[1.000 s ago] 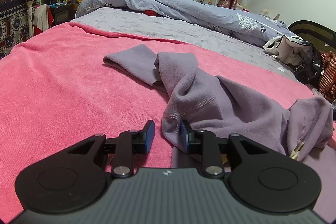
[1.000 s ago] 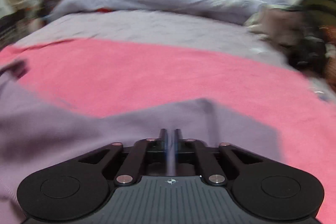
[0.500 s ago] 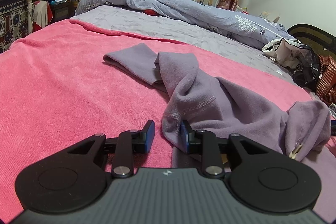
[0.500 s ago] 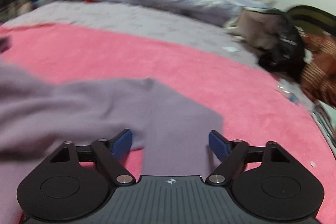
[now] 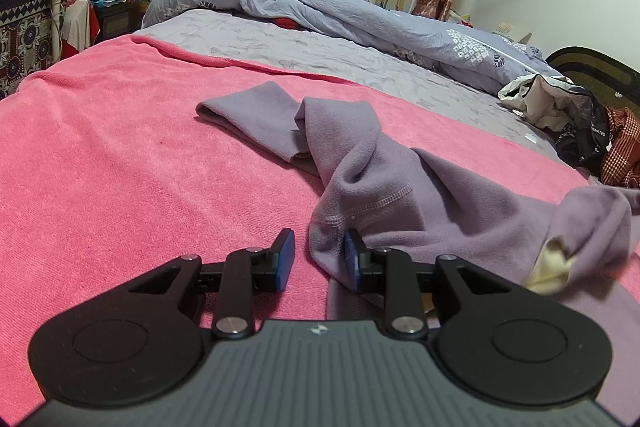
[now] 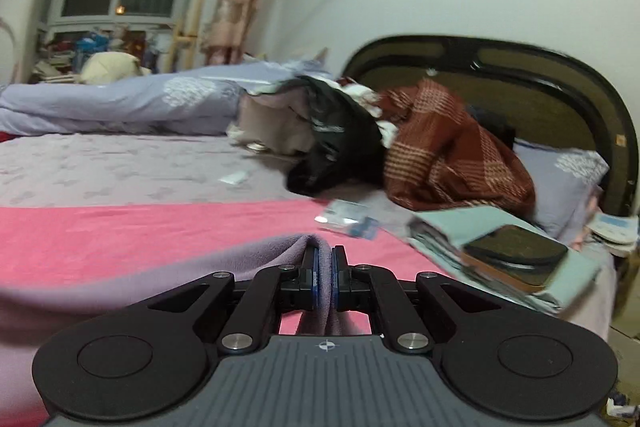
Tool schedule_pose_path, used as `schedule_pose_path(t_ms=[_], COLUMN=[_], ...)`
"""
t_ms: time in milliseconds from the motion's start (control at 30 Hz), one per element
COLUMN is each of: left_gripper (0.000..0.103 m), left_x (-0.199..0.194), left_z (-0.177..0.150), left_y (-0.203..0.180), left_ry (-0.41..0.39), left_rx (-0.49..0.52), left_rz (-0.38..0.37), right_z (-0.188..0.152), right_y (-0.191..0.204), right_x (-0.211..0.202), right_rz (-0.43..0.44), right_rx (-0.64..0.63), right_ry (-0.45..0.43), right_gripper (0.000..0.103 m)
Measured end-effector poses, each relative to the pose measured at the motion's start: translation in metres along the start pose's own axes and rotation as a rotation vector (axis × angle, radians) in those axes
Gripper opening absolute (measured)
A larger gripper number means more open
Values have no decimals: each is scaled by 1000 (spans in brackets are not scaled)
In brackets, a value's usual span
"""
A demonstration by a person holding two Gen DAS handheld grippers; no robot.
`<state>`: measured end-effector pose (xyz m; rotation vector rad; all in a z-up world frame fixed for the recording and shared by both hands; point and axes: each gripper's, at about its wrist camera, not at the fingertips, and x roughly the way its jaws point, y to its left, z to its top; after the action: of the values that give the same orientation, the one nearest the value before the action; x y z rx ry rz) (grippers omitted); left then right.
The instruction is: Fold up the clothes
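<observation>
A crumpled purple fleece garment point(image 5: 384, 183) lies on the pink blanket point(image 5: 120, 163), one sleeve stretched toward the far left. My left gripper point(image 5: 318, 261) is open, its jaws a small gap apart at the garment's near edge, with a fold of fleece against the right pad. A cream tag point(image 5: 550, 269) shows at the garment's raised right part. My right gripper point(image 6: 325, 273) is shut on a fold of the purple garment point(image 6: 256, 259), which drapes away to the left.
A lilac duvet point(image 5: 360, 11) lies bunched across the far side of the bed. A pile of clothes point(image 6: 440, 147) sits by the dark headboard point(image 6: 520, 67). Folded teal cloth with a dark flat object point(image 6: 516, 251) lies at the right.
My right gripper was shut, opened wide half a second ago, and is now shut on a fold of the garment, facing the headboard. The garment's right part has risen. My left gripper has hardly moved.
</observation>
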<state>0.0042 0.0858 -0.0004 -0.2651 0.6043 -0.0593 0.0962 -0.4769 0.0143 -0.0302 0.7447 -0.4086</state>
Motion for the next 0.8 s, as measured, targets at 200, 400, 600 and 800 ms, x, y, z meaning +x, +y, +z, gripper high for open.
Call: schedule_pose_path(t_ms=[200, 400, 600, 800], left_gripper=[34, 34, 34, 35], left_x=[0, 1, 0, 0], left_z=[0, 0, 0, -1], left_y=[2, 4, 4, 6], left_ry=[0, 2, 2, 1], left_rx=[-14, -17, -20, -37], left_rz=[-12, -14, -17, -28], right_z=[1, -7, -15, -23], right_y=[-44, 31, 105, 179], right_x=[11, -33, -77, -120], right_rz=[-80, 162, 404, 643], right_rx=[76, -103, -282, -458], right_ry=[54, -57, -170, -281], right_gripper=[27, 72, 86, 80])
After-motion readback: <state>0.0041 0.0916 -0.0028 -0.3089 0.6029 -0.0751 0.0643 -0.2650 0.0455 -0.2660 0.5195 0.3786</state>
